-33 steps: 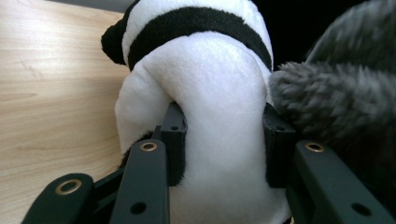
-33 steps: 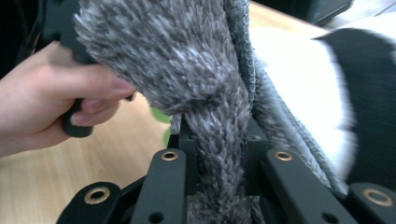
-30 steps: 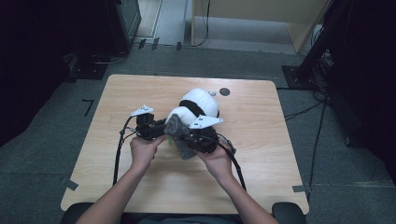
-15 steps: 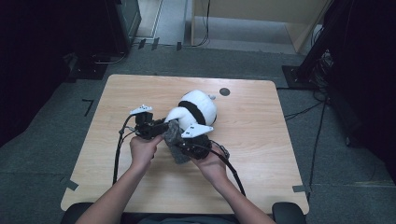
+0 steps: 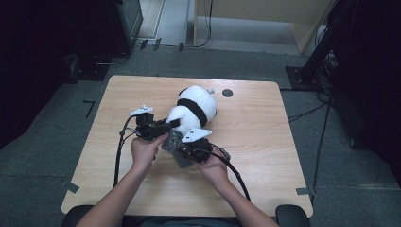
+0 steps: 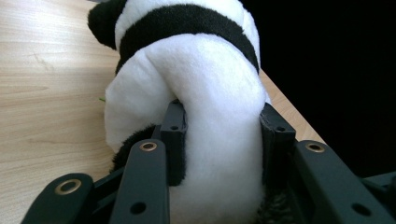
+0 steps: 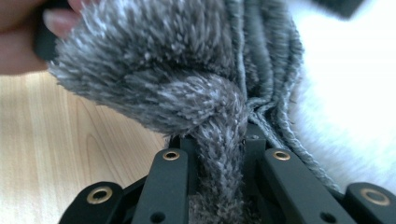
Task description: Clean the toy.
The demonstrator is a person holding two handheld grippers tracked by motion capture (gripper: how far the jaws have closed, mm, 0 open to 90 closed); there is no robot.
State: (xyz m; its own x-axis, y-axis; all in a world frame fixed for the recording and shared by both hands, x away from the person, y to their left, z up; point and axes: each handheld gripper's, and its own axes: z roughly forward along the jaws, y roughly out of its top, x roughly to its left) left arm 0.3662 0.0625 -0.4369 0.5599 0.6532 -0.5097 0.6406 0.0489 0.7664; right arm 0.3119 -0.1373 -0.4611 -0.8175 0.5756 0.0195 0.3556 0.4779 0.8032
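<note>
The left gripper (image 6: 219, 135) squeezes the panda toy's (image 5: 194, 106) white leg, and the right gripper (image 7: 219, 154) pinches the fuzzy grey sock (image 7: 177, 79) just ahead; a hard pull could slip it free.

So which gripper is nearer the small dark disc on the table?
Right. The right gripper, clamping the grey knit piece, sits closer to the disc; the left gripper, squeezing the panda, is farther to its left.

Laboratory or studio setting. Wooden table (image 5: 265, 156) on grey carpet (image 5: 331, 156); black equipment stands (image 5: 321, 56) and cables (image 5: 307, 113) at frame edges.
</note>
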